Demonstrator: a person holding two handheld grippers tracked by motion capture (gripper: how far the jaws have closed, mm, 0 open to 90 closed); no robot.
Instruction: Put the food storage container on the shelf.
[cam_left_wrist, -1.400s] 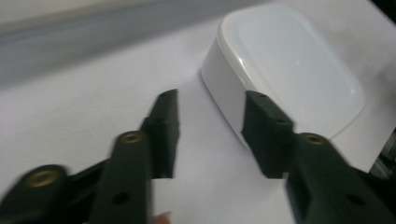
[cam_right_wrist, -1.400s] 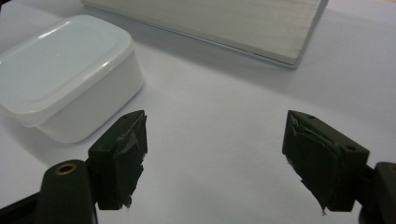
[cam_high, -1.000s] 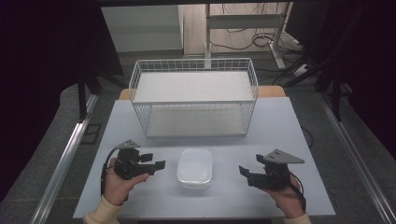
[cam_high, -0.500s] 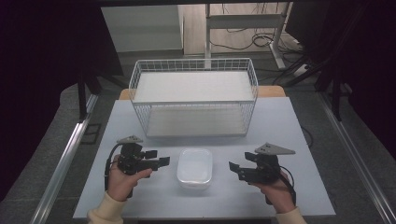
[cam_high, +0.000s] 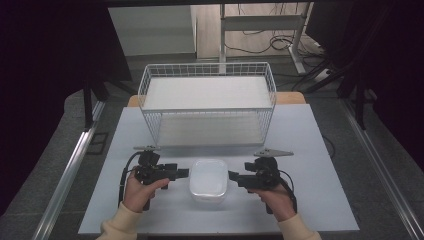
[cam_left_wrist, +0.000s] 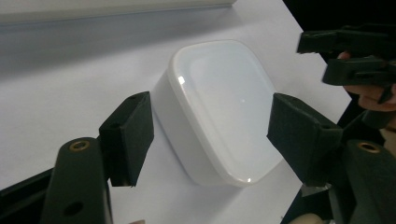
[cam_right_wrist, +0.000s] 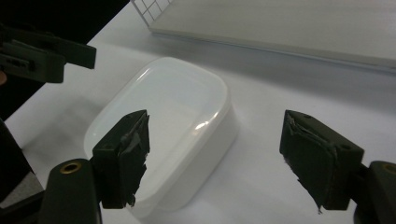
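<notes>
Box (cam_high: 208, 180) sits on table (cam_high: 310, 150) near front edge, roughly mid-width. Wire basket (cam_high: 207, 102) stands behind it at table's rear edge, well apart from box. Left gripper (cam_high: 181, 173) just beside box's left side, right gripper (cam_high: 234, 176) just beside its right side; both over the table, box between them.

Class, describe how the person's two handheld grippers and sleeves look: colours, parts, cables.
Both the left gripper and right gripper are black with blocky jaw pads; a grey three-cornered plate tops the right. Black cables trail from each. The sleeves are pale yellow.
</notes>
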